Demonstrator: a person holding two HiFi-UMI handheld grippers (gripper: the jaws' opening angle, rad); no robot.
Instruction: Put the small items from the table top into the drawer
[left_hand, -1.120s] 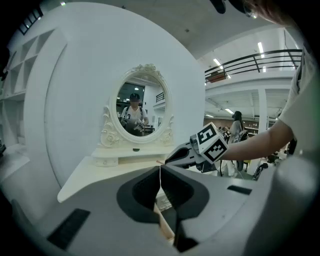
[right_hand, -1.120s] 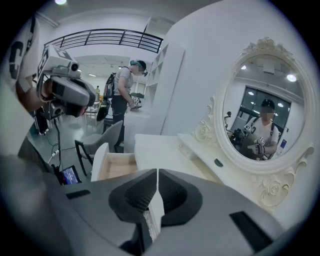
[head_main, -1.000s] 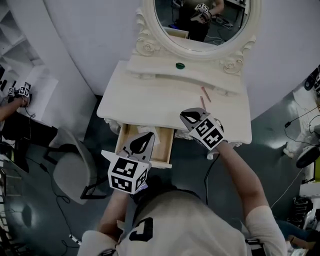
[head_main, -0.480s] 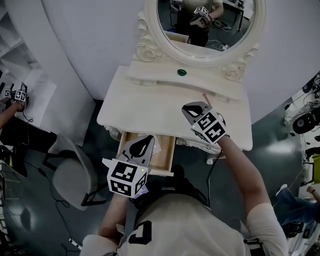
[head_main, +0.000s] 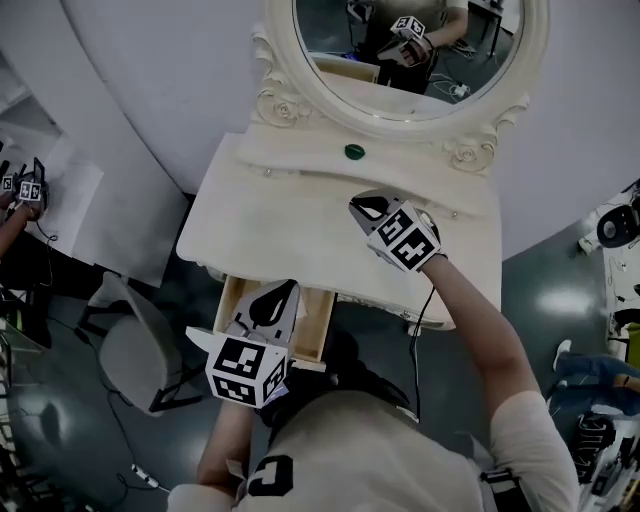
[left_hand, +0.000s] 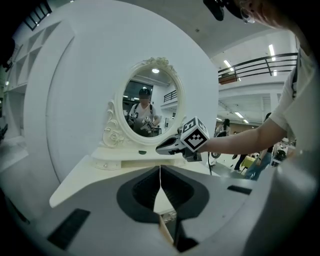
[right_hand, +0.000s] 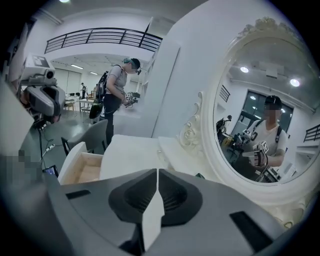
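1. Over the last second your right tool (head_main: 362, 208) has travelled from the front edge of the desk (head_main: 250, 215) toward the upper centre of the frame. It now hovers over the desk top, near but short of the small green item (head_main: 353, 152) on the ledge below the mirror (head_main: 400, 60).
2. Its jaws are pressed together with nothing between them.
3. Your left tool (head_main: 277, 296) remains above the open drawer (head_main: 318, 335) at lower left, jaws likewise together and empty.
4. The pink stick, visible earlier right of centre on the desk top, is now hidden behind the right tool.
5. Judgement: this is a pick-up approach. Part the right jaws before descending. The drawer stands open to receive.
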